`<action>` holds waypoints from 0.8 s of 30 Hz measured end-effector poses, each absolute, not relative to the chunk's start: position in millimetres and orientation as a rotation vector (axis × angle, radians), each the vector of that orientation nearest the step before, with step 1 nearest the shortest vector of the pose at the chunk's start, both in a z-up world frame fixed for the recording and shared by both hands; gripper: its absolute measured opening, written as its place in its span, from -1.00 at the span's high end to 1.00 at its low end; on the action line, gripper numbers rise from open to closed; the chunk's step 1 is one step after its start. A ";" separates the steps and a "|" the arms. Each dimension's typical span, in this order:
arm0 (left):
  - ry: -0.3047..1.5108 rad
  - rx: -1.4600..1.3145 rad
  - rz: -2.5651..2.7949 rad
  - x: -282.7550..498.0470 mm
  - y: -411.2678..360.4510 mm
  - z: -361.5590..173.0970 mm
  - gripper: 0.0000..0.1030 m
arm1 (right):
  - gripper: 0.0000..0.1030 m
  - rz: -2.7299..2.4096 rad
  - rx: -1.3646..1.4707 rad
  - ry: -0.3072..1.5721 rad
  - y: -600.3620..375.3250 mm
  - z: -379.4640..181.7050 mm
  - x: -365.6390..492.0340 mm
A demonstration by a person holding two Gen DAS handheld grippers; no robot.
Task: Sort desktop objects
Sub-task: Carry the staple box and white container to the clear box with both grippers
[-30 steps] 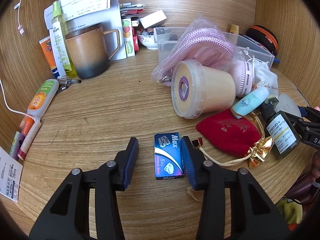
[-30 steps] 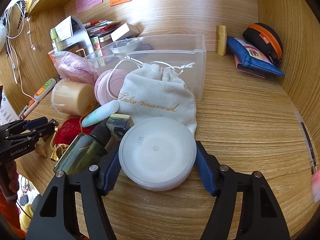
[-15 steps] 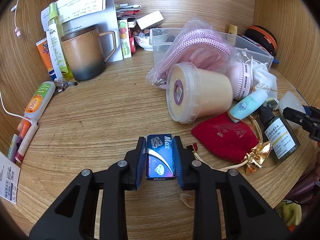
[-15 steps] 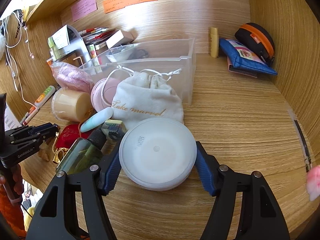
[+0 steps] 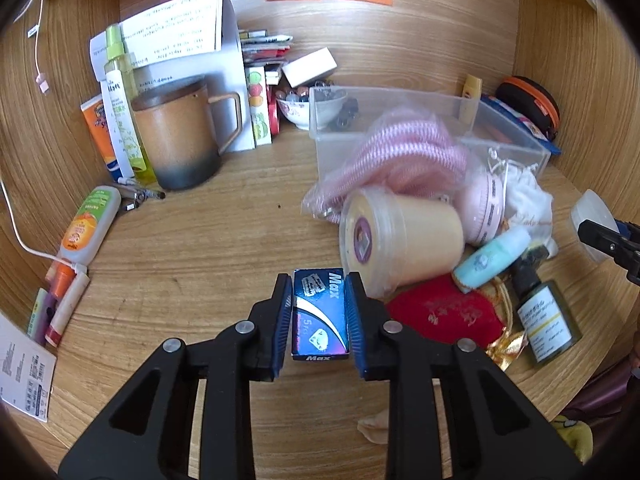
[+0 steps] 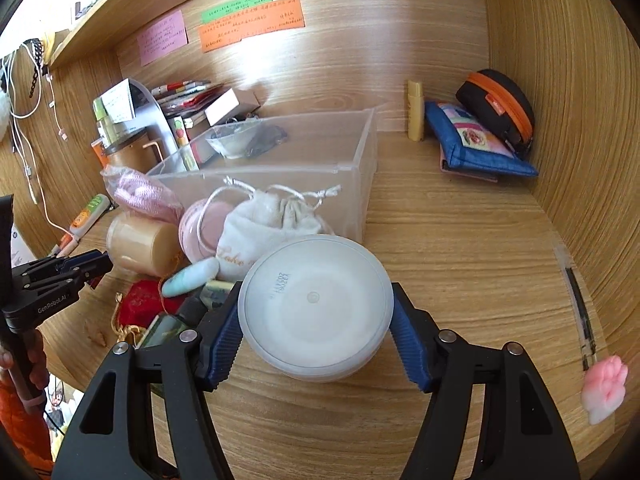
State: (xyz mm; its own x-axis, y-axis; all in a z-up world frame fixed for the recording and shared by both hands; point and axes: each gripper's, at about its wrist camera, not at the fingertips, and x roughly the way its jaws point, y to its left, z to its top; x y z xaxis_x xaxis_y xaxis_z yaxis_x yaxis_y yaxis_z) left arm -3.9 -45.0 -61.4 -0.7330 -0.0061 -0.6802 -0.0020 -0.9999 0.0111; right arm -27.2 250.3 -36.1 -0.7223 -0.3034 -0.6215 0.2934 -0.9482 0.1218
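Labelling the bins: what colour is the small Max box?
Dark blue with a white swoosh, clearest from the left wrist: Max box.

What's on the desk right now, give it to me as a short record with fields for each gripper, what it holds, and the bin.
left gripper: shut on the blue box, which lies on the desk
right gripper: shut on the white tub
clear bin: behind the clutter, open top, no sorted item visible in the near part
beside blue box: tan cup on its side, red pouch
far left: mug upright
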 end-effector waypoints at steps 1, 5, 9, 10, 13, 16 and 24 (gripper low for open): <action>-0.017 1.140 -2.927 -5.1 -45.1 -58.4 0.49 | -0.24 -2.651 0.949 -0.016 250.0 -32.3 -28.0; -0.015 1.092 -2.924 -11.6 -45.5 -46.1 0.49 | -0.24 -2.660 0.923 0.000 248.6 -22.0 -30.4; -0.040 1.052 -2.900 -21.3 -46.4 -36.0 0.49 | -0.24 -2.668 0.887 0.007 247.1 -9.7 -33.5; -0.031 1.048 -2.904 -23.4 -47.3 -33.2 0.49 | -0.24 -2.670 0.872 0.002 247.2 -4.6 -35.8; -0.018 1.034 -2.910 -29.3 -48.8 -25.2 0.49 | -0.24 -2.668 0.866 -0.004 247.6 -0.7 -39.6; -0.010 1.017 -2.915 -35.8 -49.4 -15.9 0.49 | -0.24 -2.664 0.854 -0.006 248.0 5.2 -45.1; -0.005 0.986 -2.996 -57.5 -46.1 15.2 0.49 | -0.24 -2.618 0.836 0.078 236.5 19.5 -72.3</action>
